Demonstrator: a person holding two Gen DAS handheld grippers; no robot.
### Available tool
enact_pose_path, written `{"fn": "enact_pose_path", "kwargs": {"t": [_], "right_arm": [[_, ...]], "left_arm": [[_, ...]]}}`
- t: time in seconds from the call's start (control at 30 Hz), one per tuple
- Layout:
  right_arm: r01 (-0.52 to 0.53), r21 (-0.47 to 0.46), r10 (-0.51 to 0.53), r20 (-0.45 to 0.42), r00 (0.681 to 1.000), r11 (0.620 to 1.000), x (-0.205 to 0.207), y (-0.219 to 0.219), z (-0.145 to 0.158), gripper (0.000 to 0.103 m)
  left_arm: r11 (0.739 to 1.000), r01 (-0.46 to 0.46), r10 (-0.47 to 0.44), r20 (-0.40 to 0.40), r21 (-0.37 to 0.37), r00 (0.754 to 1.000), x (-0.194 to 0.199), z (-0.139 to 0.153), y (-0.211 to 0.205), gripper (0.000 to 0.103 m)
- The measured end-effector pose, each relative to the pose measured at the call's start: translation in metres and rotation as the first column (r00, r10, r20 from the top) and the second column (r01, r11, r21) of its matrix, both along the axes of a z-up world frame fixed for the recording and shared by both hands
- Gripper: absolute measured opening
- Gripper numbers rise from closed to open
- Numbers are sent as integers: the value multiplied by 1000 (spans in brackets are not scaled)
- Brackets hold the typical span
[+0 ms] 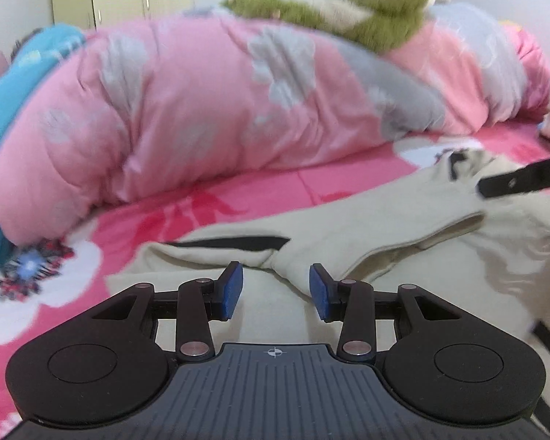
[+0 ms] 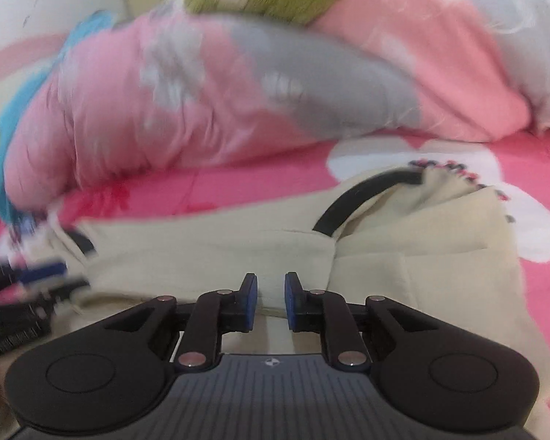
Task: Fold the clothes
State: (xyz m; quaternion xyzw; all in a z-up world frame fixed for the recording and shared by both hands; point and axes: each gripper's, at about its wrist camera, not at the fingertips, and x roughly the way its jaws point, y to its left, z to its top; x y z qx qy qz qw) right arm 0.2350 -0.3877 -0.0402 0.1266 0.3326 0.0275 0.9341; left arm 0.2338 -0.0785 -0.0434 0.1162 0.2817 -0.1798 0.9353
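Left tongs angled down over cream garment, parted and empty, right tongs likewise, narrower gap.

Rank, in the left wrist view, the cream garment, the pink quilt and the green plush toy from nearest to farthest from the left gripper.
1. Cream garment: directly under and ahead of the left gripper, on the bed.
2. Pink quilt: bunched across the middle, behind the garment.
3. Green plush toy: on top of the quilt, toward the upper right.
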Motion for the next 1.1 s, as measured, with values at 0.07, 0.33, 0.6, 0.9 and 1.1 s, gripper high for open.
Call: {"fn": "enact_pose_path", "kwargs": {"t": [0.07, 0.33, 0.6, 0.9, 1.1], "right_arm": [[-1, 11, 0, 54, 999, 1000, -26, 0, 23, 17], [20, 74, -29, 118, 993, 997, -181, -7, 55, 18], [25, 80, -33, 95, 995, 996, -295, 34, 32, 23], [-16, -122, 25, 75, 997, 992, -333, 100, 3, 26], [11, -184, -5, 33, 999, 983, -331, 100, -26, 33]], "left_arm": [[1000, 1, -1, 1, 1, 1000, -23, 14, 8, 41], [994, 7, -14, -61, -110, 998, -130, 46, 48, 53], [988, -10, -7, -108, -153, 994, -218, 26, 45, 59], [993, -105, 88, -227, -60, 970, -248, -17, 27, 70], [990, -140, 132, -253, -13, 959, -258, -24, 17, 98]]}}
